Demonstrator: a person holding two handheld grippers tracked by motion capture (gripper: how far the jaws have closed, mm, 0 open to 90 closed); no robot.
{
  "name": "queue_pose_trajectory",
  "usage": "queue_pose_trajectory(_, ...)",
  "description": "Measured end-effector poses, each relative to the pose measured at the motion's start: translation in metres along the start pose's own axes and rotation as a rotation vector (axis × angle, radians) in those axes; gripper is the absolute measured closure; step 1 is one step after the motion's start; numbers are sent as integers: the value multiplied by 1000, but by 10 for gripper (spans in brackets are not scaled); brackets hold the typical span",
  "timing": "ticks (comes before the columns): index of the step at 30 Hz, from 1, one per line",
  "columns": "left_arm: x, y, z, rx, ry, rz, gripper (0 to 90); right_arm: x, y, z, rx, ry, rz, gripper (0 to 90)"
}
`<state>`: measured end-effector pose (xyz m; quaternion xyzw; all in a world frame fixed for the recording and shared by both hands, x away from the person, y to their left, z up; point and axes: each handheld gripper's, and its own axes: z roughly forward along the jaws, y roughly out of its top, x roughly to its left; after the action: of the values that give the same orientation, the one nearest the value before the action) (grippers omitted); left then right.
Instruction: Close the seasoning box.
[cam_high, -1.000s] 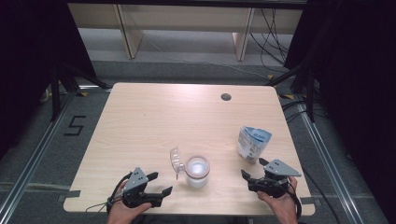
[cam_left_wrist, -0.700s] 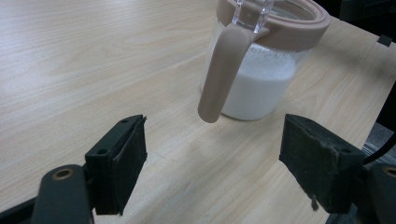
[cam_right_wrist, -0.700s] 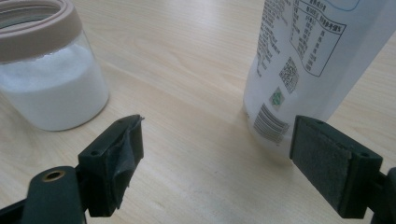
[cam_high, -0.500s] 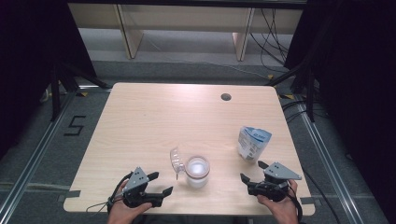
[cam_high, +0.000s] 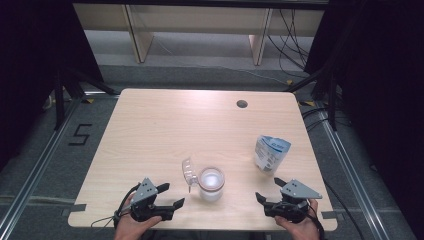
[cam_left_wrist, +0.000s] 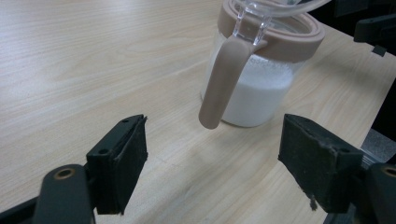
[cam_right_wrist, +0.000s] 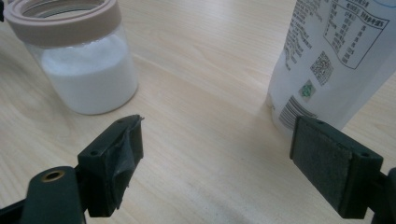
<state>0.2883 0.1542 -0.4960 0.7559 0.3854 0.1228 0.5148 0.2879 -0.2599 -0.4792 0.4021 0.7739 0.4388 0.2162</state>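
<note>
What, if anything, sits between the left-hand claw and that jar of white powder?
Nothing visible does. The left gripper hangs open over bare table, and only wood lies between it and the jar. The jar's latch hangs on the near side.

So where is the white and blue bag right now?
In the high view the bag stands upright near the table's right edge, right of the jar of white powder and just beyond the right gripper.
</note>
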Motion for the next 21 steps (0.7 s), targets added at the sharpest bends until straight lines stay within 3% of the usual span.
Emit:
queue_pose_trajectory(4,3,4,-2,-4,-11,6,257,0,-2,-2,2,5,-17,182)
queue_pose_trajectory(6,3,7,-3,0,1,-12,288,1,-3,-3,5,13,-23,183)
queue_pose_trajectory(7,3,9,-3,-9,-7,-35,301,2,-4,-3,11,26,-10,183)
queue_pose_trajectory(9,3,12,-5,-11,-25,-46,340,4,-5,-3,14,26,-31,186)
queue_pose_trajectory(12,3,16,-9,-8,-24,-25,393,8,-6,-5,20,27,-46,187)
queue_pose_trajectory(13,3,16,-9,-16,-28,-42,426,10,-7,-4,24,41,-49,188)
queue_pose_trajectory(14,3,18,-10,-15,-33,-22,462,12,-8,-5,30,34,-58,188)
queue_pose_trajectory(16,1,19,-11,-19,-23,-40,512,13,-9,-5,25,30,-87,189)
queue_pose_trajectory(17,3,20,-11,-15,-28,-11,535,15,-9,-7,44,39,-69,189)
queue_pose_trajectory(18,2,21,-11,-16,-22,-19,547,14,-9,-6,23,31,-95,190)
queue_pose_trajectory(19,2,21,-10,-23,-28,-23,563,15,-10,-7,33,40,-79,190)
queue_pose_trajectory(21,1,21,-10,-21,-22,-23,587,15,-10,-8,22,30,-95,191)
